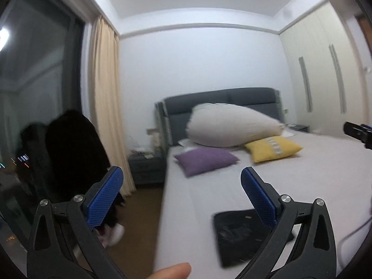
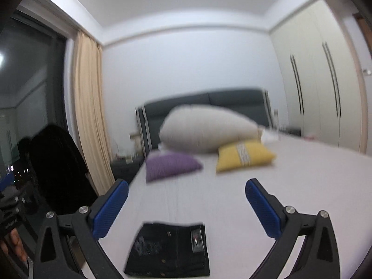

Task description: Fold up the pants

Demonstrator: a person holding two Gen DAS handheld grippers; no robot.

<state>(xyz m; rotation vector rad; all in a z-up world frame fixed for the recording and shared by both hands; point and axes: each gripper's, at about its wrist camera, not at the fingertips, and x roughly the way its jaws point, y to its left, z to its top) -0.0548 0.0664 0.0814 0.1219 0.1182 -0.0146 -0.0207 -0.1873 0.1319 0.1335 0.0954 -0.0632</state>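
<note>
The black pants (image 2: 167,248) lie folded into a compact rectangle on the white bed (image 2: 302,186), near its foot. In the left wrist view the pants (image 1: 241,237) sit low, partly behind the right finger. My left gripper (image 1: 181,200) is open and empty, raised above the bed's left edge. My right gripper (image 2: 186,209) is open and empty, held above and just behind the folded pants. Both views are blurred by motion.
A purple cushion (image 2: 171,165), a yellow cushion (image 2: 244,155) and a large white pillow (image 2: 209,130) lie by the dark headboard (image 2: 209,102). A dark chair (image 1: 74,148), a curtain (image 1: 107,107) and a window stand left. Wardrobe doors (image 2: 313,81) stand right.
</note>
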